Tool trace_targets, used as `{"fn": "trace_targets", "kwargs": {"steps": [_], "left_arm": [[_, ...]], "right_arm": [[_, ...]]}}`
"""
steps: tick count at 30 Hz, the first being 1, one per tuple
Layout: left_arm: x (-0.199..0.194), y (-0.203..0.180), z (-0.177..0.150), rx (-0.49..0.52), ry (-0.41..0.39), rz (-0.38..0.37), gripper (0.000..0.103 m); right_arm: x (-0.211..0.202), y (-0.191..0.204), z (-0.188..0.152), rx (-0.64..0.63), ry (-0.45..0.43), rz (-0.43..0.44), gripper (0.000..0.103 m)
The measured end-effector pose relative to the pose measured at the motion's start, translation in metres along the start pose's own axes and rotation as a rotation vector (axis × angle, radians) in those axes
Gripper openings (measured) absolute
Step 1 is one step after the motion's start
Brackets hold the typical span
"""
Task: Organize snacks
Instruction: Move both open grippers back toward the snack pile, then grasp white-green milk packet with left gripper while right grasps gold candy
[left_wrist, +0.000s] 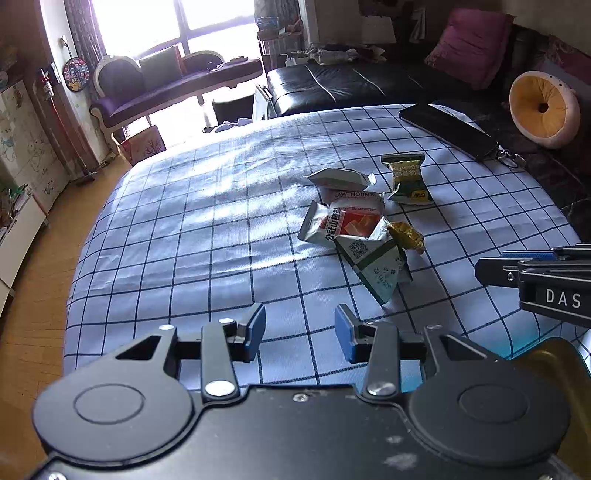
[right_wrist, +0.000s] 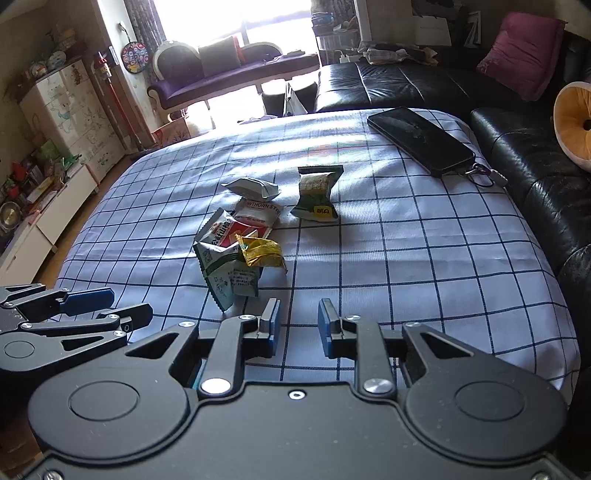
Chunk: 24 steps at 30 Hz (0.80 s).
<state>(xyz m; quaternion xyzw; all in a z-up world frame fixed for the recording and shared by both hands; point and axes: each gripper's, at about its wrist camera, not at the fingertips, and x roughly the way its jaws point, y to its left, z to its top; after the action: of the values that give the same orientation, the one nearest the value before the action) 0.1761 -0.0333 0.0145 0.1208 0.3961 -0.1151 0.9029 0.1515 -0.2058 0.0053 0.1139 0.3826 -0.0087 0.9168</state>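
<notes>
Just ahead of your left gripper (left_wrist: 300, 334), past its blue pads, lies the loose heap of snack packets on the checked tablecloth (left_wrist: 184, 236). Your left jaws stand partly apart with only cloth showing between them; nothing is held. Your right gripper (right_wrist: 298, 326) is the same: a narrower gap, bare cloth in it, no packet touched.

Nearest your left tongs, a little to their right, is the green-and-white packet (left_wrist: 380, 266), tilted up on its edge. Touching it on the far side is the red-and-white packet (left_wrist: 343, 225), and a crumpled gold wrapper (left_wrist: 406, 236) leans against both on the right. Beyond those sits the white hawthorn packet (left_wrist: 354, 199), partly under the red one, with a grey-white packet (left_wrist: 340, 178) just behind it. Standing apart, farther off and to the right, is the dark green packet (left_wrist: 408, 179).

From your right tongs the same heap sits ahead and to the left: the green-and-white packet (right_wrist: 229, 277) nearest, the gold wrapper (right_wrist: 262, 251) beside it, the dark green packet (right_wrist: 318, 194) farther ahead, almost straight out from the gap.

Well beyond the snacks, at the far right edge of the cloth, a black phone (right_wrist: 421, 140) lies flat with a keyring at its near end. Your two tongs are side by side, each showing at the edge of the other's view, both hanging over the near part of the cloth, clear of the packets.
</notes>
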Motion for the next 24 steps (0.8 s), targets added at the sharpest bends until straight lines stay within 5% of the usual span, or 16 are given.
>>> {"fn": "trace_targets", "kwargs": {"steps": [7,24], "left_arm": [[0.015,-0.01,0.02,0.053,-0.04,-0.007,0.044],[0.051,-0.035,0.041,0.019,0.052,-0.143,0.049]], "right_arm": [[0.009,-0.003,0.006,0.006,-0.004,0.004,0.034],[0.016,-0.019,0.009,0.055,-0.005,-0.004,0.034]]}}
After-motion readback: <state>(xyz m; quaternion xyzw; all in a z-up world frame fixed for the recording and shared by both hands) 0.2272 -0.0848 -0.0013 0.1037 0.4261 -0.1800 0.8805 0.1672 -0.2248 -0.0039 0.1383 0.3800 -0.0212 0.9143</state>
